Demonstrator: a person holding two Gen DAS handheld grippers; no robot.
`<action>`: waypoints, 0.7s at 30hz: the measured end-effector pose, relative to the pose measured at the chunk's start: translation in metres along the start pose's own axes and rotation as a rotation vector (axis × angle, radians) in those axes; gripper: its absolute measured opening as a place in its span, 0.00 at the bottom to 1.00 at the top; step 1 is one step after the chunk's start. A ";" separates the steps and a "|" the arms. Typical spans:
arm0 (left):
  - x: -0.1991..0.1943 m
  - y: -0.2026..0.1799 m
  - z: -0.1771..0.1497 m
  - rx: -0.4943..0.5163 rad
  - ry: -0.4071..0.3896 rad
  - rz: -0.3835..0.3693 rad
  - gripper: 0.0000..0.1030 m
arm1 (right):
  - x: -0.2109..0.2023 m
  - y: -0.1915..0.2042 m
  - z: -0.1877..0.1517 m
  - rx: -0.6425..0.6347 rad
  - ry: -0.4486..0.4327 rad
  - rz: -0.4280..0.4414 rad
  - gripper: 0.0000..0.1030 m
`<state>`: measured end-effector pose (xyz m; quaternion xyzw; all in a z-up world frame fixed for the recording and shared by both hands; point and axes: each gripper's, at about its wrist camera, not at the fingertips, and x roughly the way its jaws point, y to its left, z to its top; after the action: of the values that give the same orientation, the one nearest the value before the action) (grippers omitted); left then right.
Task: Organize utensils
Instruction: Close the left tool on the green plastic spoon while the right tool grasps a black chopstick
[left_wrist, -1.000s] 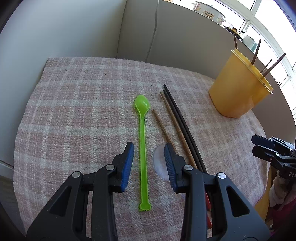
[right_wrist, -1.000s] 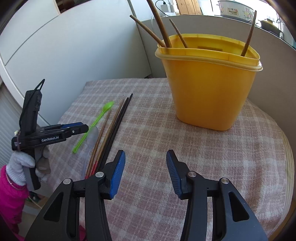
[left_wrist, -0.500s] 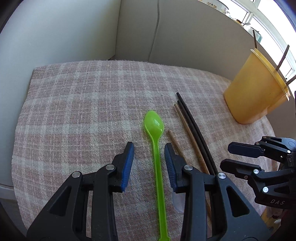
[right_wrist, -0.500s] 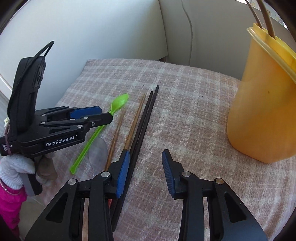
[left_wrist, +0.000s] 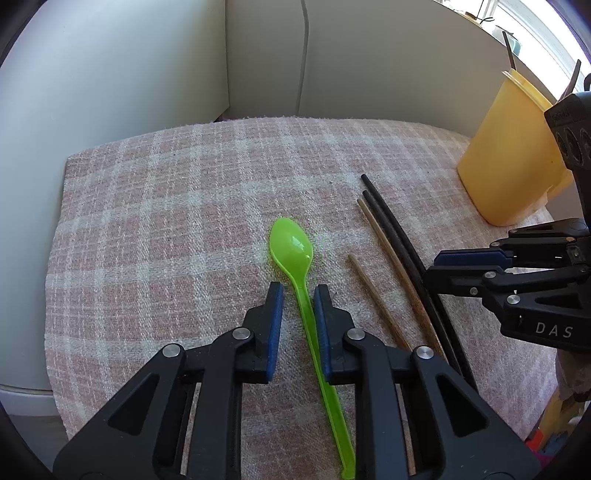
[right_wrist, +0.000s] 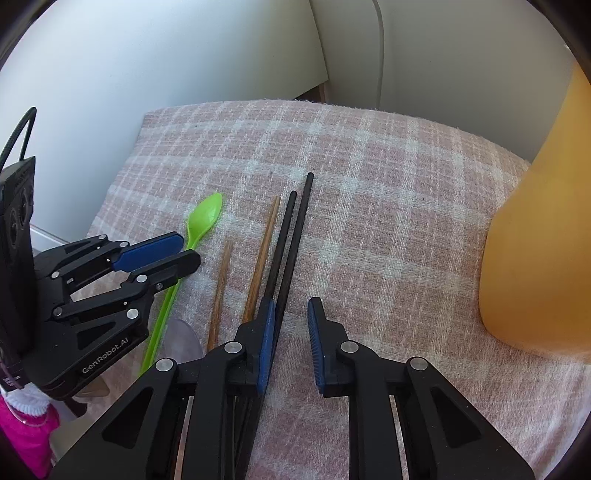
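Grabbing comes now: left gripper (left_wrist: 298, 299) jaws are closing with the green spoon (left_wrist: 295, 258) handle between them, right gripper (right_wrist: 291, 317) jaws closing beside the black chopsticks (right_wrist: 291, 236); next, lift into the yellow tub (left_wrist: 506, 162)

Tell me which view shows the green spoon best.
The left wrist view: the green spoon lies centred, bowl to handle end, its handle between the closing jaws of the left hand-held gripper. In the right wrist view the spoon sits off to the left, its handle partly hidden behind that gripper.
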<state>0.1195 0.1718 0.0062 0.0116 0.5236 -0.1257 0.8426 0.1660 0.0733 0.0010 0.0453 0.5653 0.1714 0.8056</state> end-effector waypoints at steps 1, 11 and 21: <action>-0.001 0.004 0.001 -0.003 0.004 -0.006 0.14 | 0.000 0.000 0.001 -0.007 0.009 -0.006 0.14; 0.005 0.022 0.022 -0.069 0.008 -0.064 0.11 | 0.014 0.003 0.019 -0.018 0.101 -0.005 0.10; -0.002 0.059 0.032 -0.190 -0.014 -0.131 0.05 | 0.007 -0.003 0.009 0.024 0.072 0.036 0.05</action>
<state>0.1597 0.2243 0.0159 -0.1034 0.5270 -0.1306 0.8334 0.1775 0.0739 -0.0026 0.0587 0.5950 0.1805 0.7810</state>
